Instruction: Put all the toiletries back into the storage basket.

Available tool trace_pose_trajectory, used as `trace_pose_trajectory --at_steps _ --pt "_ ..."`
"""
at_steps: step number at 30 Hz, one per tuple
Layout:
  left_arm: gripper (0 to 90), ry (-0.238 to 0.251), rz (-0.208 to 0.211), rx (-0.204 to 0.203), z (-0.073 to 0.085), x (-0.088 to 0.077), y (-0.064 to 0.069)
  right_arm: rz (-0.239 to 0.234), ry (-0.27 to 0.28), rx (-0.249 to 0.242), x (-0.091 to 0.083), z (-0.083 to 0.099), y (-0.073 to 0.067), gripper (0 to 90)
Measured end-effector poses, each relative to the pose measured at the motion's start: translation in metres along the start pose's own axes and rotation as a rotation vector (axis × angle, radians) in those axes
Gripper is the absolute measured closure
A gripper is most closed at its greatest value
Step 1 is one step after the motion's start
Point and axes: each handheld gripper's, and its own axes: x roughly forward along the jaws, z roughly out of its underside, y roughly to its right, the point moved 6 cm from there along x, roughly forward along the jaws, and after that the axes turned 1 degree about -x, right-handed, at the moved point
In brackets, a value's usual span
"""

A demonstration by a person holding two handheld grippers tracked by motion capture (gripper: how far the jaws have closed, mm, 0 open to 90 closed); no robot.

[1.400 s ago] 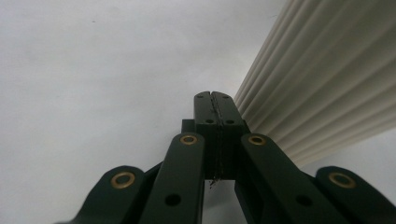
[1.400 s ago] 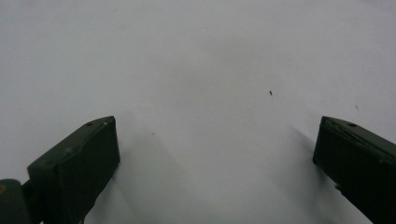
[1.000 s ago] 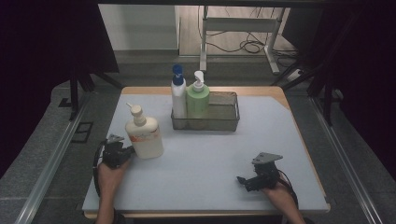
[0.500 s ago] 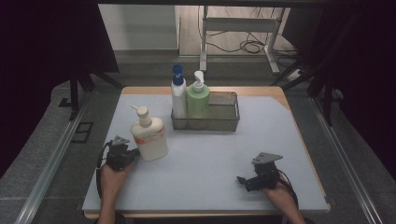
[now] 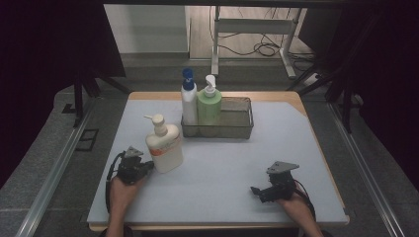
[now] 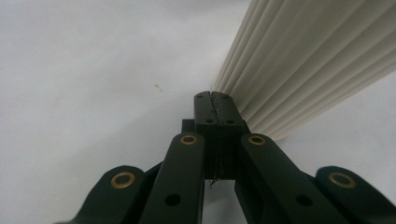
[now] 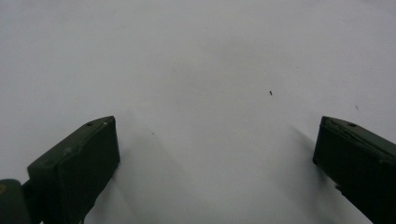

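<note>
A white pump bottle [image 5: 164, 150] with an orange label stands upright on the pale mat [image 5: 222, 168], left of centre. My left gripper [image 5: 147, 167] lies low on the mat just to the bottle's left. In the left gripper view its jaws are pressed together with nothing between them, and the left gripper [image 6: 211, 100] tips meet the ribbed foot of the bottle [image 6: 303, 60]. My right gripper [image 5: 254, 190] rests near the mat's front right. In the right gripper view the right gripper [image 7: 215, 135] stands wide open over bare mat.
A wire basket [image 5: 237, 129] sits at the back centre of the mat. In its left end stand a white bottle with a blue cap [image 5: 188, 101] and a green pump bottle [image 5: 209, 106]. The basket's right half holds nothing.
My left gripper has slid to the right along the mat, and the white pump bottle has shifted right with it. The right gripper has stayed put.
</note>
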Motion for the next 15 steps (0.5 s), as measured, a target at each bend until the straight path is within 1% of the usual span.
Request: trace_pose_trajectory --at_steps 2,10,11,15 --pt "89.4 -0.004 0.005 0.014 0.001 0.000 0.003 -0.001 0.000 0.000 0.000 0.000 0.000 0.1" --pt "89.4 -0.015 0.025 0.040 0.005 0.001 0.016 -0.001 0.000 0.000 0.000 0.000 0.000 0.1" --pt "89.4 -0.017 0.027 0.050 0.005 0.001 0.018 0.000 0.000 0.000 0.000 0.000 0.000 0.1" --pt "89.4 -0.020 0.037 0.067 0.005 0.002 0.022 0.000 0.000 0.000 0.000 0.000 0.000 0.1"
